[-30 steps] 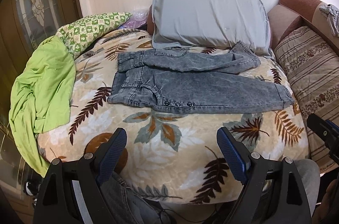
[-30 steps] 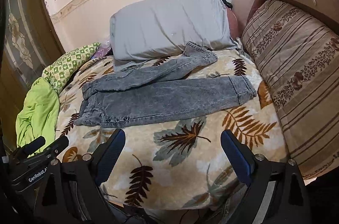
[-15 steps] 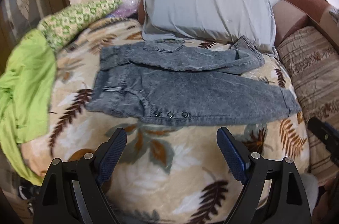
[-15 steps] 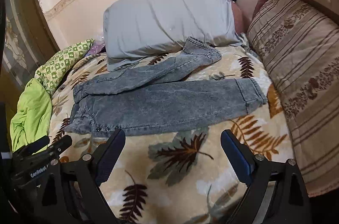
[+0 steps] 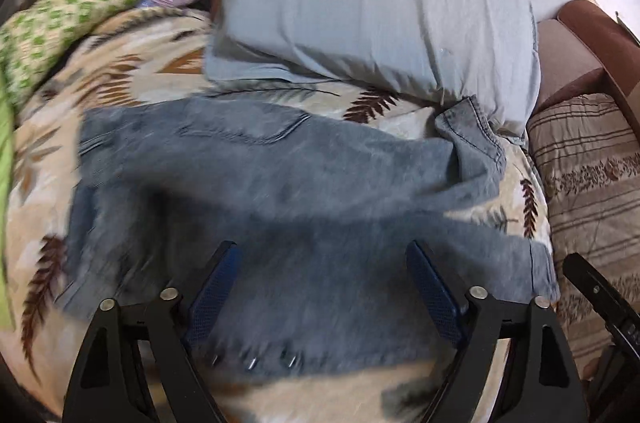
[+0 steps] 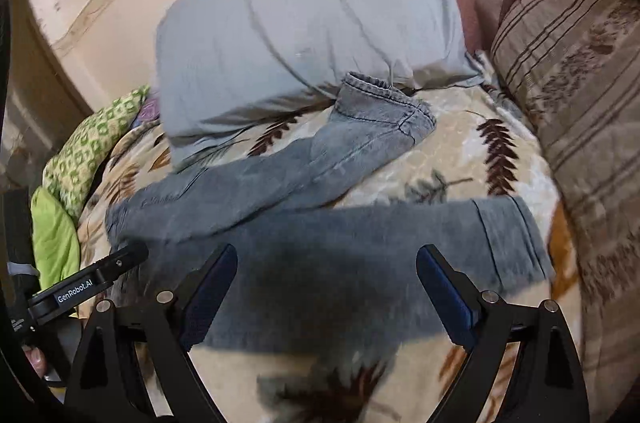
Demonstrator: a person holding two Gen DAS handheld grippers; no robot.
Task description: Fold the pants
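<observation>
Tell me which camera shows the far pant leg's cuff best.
Right wrist: the far cuff shows sharp and whole, lying against the grey pillow. The left wrist view shows it smaller and side-on, near the frame's right.

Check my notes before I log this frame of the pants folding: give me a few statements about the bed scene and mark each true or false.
1. The jeans lie spread on the leaf-print blanket. True.
2. One leg cuff touches the grey pillow. True.
3. The right gripper is clamped on the jeans. False: its jaws stand wide apart above the denim.
4. The jeans are already folded in half. False: both legs lie splayed apart.
5. The left gripper holds nothing. True; its jaws are closing slightly.
</observation>
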